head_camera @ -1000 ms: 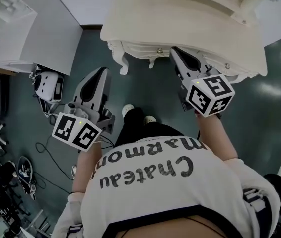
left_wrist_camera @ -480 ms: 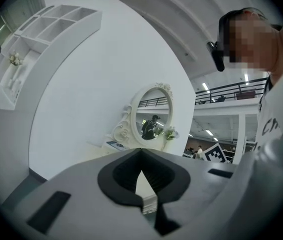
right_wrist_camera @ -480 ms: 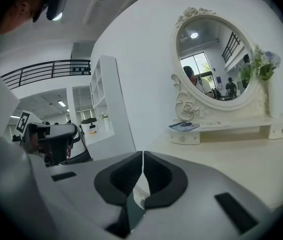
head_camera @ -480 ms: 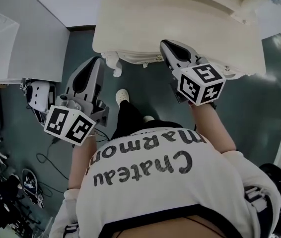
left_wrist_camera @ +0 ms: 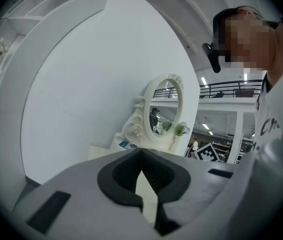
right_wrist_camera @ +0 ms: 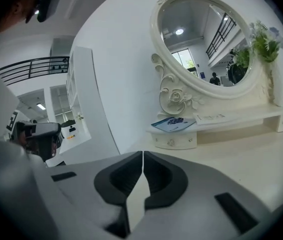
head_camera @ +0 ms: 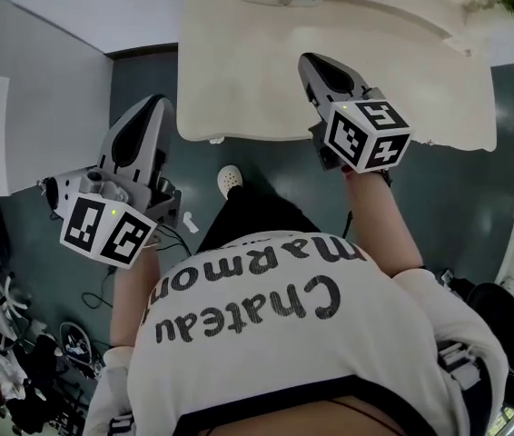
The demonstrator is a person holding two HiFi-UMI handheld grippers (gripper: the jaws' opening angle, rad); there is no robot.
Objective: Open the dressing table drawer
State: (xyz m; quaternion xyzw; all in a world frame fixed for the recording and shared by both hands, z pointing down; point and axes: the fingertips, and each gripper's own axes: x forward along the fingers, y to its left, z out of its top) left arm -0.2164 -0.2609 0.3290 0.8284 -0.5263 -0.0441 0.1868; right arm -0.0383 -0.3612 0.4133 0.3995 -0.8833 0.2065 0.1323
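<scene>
Hovering with jaws together and empty, the right gripper (head_camera: 316, 65) sits over the near edge of the dressing table (head_camera: 248, 71), probably staged for the pull. A small knobbed drawer (right_wrist_camera: 173, 142) lies ahead of it under the mirror (right_wrist_camera: 206, 44). The left gripper (head_camera: 151, 109), also closed on nothing, hangs beside the table, clear.

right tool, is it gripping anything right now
No, the grey right tool has its dark jaws pressed together with nothing between them.
</scene>
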